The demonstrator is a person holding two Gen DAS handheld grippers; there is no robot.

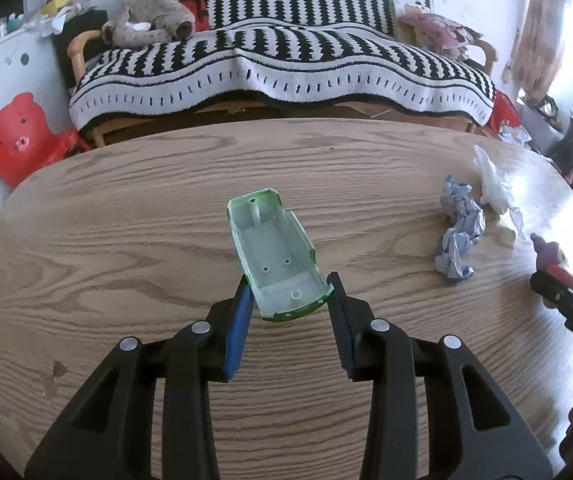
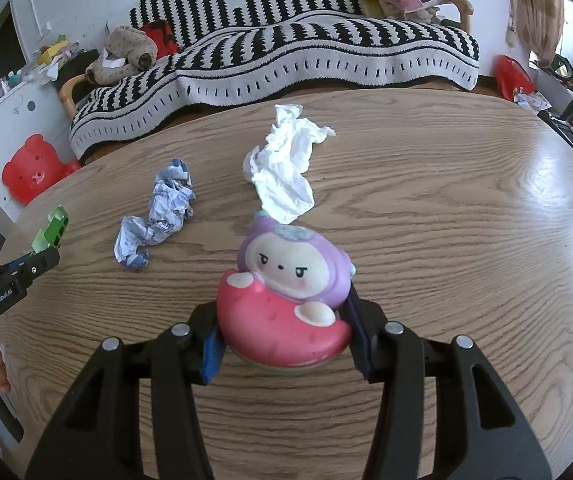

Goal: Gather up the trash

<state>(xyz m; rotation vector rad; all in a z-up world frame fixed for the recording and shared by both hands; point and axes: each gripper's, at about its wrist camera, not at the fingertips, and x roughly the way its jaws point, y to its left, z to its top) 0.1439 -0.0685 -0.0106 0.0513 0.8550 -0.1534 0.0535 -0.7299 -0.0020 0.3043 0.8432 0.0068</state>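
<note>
On the wooden surface [image 2: 426, 240] lie two pieces of trash: a crumpled blue-and-white paper wad [image 2: 156, 218] and, just beside it toward the sofa, a crumpled white tissue [image 2: 286, 164]. Neither is touched by a gripper. In the left wrist view the same paper wad [image 1: 459, 232] and tissue [image 1: 494, 188] sit off to the right of the left gripper.

Nearest the tissue, the right gripper [image 2: 286, 332] has its jaws closed on a squishy toy [image 2: 286, 292], a purple-hooded figure on a pink crescent, gripped at the pink base on both sides; the toy's top comes close under the tissue's near edge. Farther from the paper wad, on its other side, the left gripper [image 1: 288, 300] holds a green toy car shell [image 1: 276, 256] between its jaws, hollow pale underside facing up, the shell pointing away from the camera. From the right wrist view the shell [image 2: 51, 232] sticks up from that gripper.

Beyond the surface stands a sofa under a black-and-white striped blanket [image 2: 278, 48], with a red bear-shaped chair [image 2: 34, 168] to its left.
</note>
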